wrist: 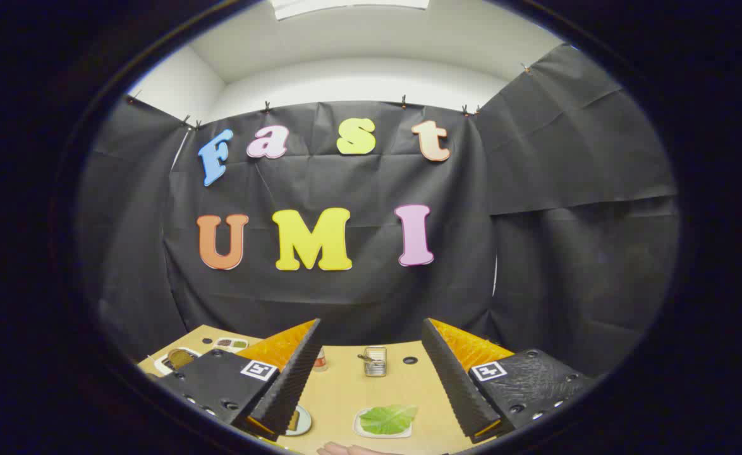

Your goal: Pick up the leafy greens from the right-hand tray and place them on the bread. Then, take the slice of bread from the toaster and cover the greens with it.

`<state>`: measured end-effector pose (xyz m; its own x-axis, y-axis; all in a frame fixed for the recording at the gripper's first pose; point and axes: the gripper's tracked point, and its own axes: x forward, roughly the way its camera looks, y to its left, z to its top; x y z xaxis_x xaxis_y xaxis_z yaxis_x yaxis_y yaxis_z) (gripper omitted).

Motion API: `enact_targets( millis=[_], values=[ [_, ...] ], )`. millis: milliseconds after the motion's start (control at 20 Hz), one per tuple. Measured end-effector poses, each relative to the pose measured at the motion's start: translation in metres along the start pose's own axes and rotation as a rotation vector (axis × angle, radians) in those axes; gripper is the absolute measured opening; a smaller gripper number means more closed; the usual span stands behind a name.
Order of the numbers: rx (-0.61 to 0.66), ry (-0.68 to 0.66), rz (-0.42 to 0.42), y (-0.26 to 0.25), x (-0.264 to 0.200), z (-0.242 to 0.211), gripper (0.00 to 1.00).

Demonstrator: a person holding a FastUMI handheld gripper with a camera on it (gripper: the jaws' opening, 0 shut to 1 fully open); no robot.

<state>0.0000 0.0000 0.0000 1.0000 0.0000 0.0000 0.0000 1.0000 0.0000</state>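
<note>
My gripper (pixel 371 373) hangs open above the wooden table (pixel 346 392), its two fingers spread wide with nothing between them. Below and between the fingers lie the leafy greens (pixel 389 418) on a small white tray (pixel 359 427). Beside the left finger a slice of bread (pixel 293 421) sits on a round plate (pixel 304 422), partly hidden by that finger. Farther back, between the fingers, stands a metal toaster (pixel 376 361); I cannot tell whether bread is in it.
A small bottle (pixel 321 360) stands at the back near the left finger. Beyond the left finger lie a white tray with brown food (pixel 178 359) and a smaller tray (pixel 232 344). A dark round spot (pixel 410 360) marks the table. A hand (pixel 352 450) shows at the near edge.
</note>
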Motion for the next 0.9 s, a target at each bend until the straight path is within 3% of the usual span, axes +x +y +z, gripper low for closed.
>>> enact_targets(
  millis=[550,750,900],
  values=[
    [0.011,0.03,-0.011,-0.03,0.011,-0.017,0.95],
    [-0.007,0.05,0.02,-0.035,0.031,-0.04,0.95],
    [-0.005,0.107,0.04,-0.04,0.057,-0.085,0.95]
  ],
)
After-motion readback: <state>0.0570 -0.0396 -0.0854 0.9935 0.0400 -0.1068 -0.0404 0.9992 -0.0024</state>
